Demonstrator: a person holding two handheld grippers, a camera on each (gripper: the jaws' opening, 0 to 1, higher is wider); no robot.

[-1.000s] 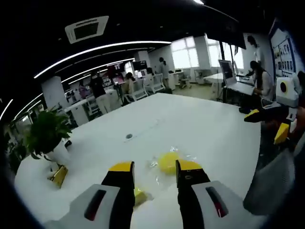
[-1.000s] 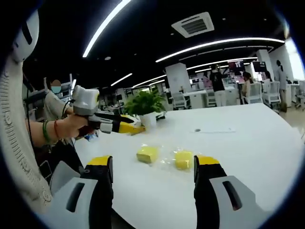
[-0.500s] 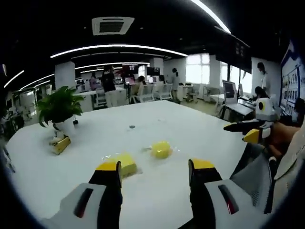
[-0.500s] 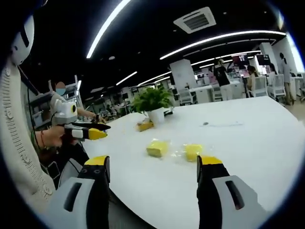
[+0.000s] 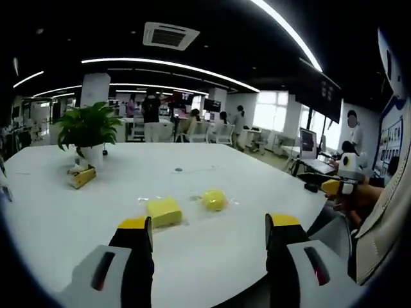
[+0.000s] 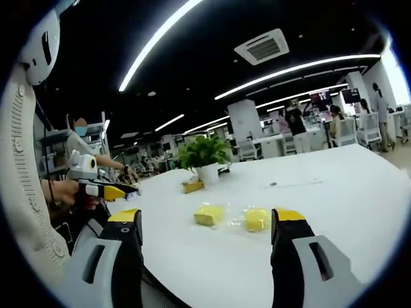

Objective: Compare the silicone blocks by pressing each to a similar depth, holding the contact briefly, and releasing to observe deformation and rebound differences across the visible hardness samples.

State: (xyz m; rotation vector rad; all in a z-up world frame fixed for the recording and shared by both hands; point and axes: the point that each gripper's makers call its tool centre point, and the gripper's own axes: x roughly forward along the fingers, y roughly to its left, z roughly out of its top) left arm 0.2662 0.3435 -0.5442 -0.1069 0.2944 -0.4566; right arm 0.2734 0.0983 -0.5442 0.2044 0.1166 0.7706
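Note:
Two yellow silicone blocks lie on clear film on the white table [image 5: 77,218]. In the left gripper view a squarish block [image 5: 164,210] sits just beyond my left jaw and a rounder block [image 5: 214,199] lies right of it. My left gripper [image 5: 209,223] is open wide, short of both blocks and touching neither. In the right gripper view the squarish block [image 6: 209,213] and the other block [image 6: 255,219] lie beyond my right gripper [image 6: 207,216], which is open and holds nothing. Each gripper appears in the other's view, held in a hand: the right gripper [image 5: 331,187] and the left gripper [image 6: 106,190].
A potted plant [image 5: 90,128] stands at the table's far left with a small yellow object [image 5: 82,176] beside it; both also appear as the plant [image 6: 204,154] and object [image 6: 191,186]. Desks, chairs and several people fill the office behind. The table's near edge curves below my jaws.
My left gripper has pulled back from the blocks and its jaws have spread much wider. The right gripper stays open and has drawn back slightly.

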